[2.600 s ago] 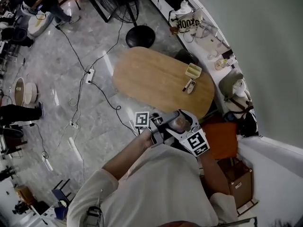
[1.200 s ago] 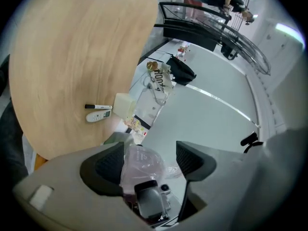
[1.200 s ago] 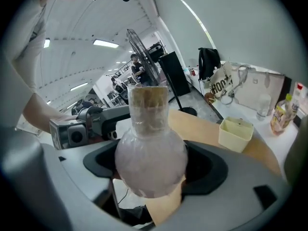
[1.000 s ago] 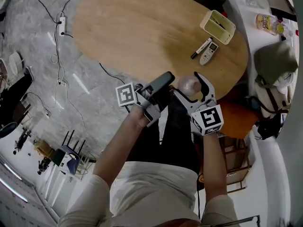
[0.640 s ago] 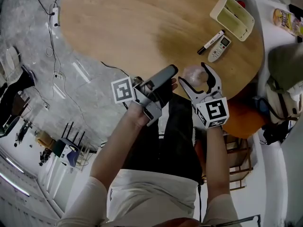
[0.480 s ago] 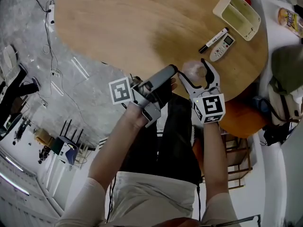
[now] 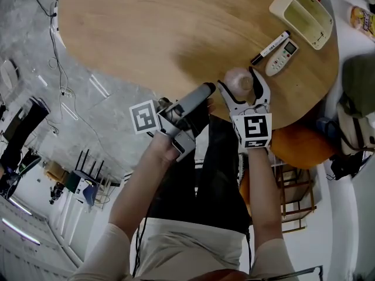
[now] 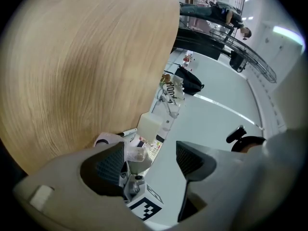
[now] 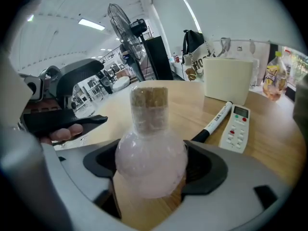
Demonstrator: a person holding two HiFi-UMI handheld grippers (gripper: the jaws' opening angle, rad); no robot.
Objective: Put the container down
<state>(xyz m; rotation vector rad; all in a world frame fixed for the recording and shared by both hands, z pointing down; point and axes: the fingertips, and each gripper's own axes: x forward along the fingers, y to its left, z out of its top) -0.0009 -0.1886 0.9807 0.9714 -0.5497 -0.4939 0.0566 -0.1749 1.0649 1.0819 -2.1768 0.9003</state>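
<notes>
- The round-bellied clear glass container (image 9: 151, 160), faintly pink and closed with a brown cork stopper (image 9: 149, 97), stands upright between the jaws of the right hand-held gripper (image 7: 237, 81).
- Both dark pads are clamped on its belly, one on each side.
- In the head view it is over the near edge of the oval light-wood surface (image 7: 146, 34), just in front of the person. Whether its base touches the wood cannot be told.
- The left hand-held gripper (image 8: 149, 162) is just to the left of the right one, tilted toward it. Its jaws stand apart with nothing between them, and its own view looks across the wood at the container.
- Beyond the container, on the surface, lie a black-and-white marker pen (image 7: 270, 47) and a white remote control (image 7: 282, 57), side by side.
- Past them stands a cream rectangular plastic bin (image 7: 302, 16), near the far right rim.
- Below the surface's left side is grey marbled floor (image 7: 35, 98) with black cables (image 7: 55, 45) running across it.
- A black standing fan (image 9: 118, 18) shows in the background of the right gripper view.
</notes>
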